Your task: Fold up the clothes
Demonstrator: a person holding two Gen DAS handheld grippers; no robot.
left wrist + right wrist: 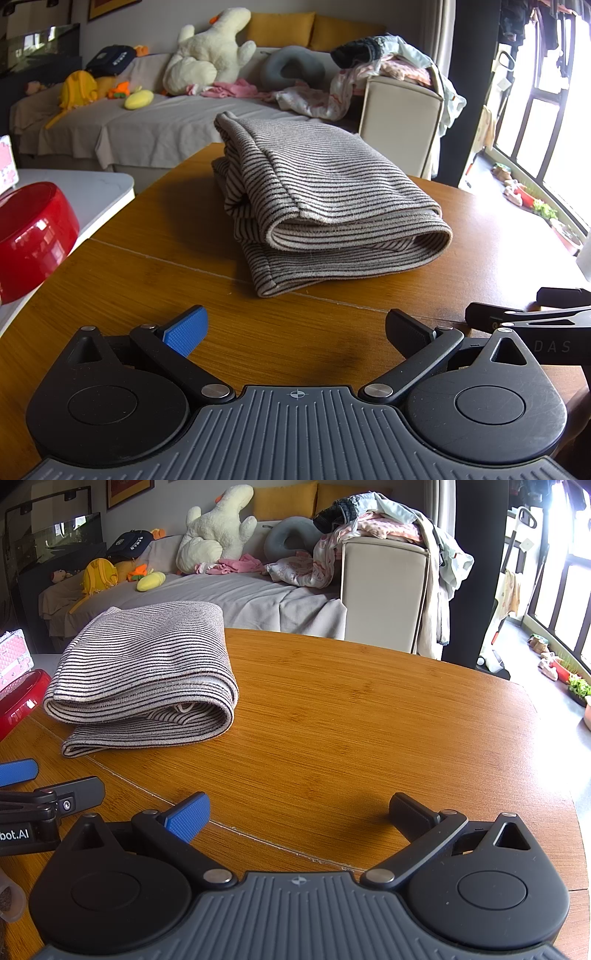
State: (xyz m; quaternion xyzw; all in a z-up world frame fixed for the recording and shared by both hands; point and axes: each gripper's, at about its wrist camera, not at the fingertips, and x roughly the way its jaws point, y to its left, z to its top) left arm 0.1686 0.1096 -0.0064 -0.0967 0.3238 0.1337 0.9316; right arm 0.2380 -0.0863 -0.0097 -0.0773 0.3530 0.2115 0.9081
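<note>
A grey striped garment (325,206) lies folded in a thick stack on the wooden table (147,266). My left gripper (295,328) is open, low over the table, a short way in front of the stack's near edge, with nothing between its fingers. In the right wrist view the same folded garment (144,675) sits to the left, and my right gripper (299,812) is open over bare wood, holding nothing. The left gripper's fingers (66,797) show at that view's left edge, and the right gripper's fingers (517,317) show at the left view's right edge.
A red bowl (33,243) stands on a white surface left of the table. Behind the table is a sofa (155,125) with plush toys, a neck pillow and a heap of unfolded clothes (373,520) on its armrest. Windows and plants are at the right.
</note>
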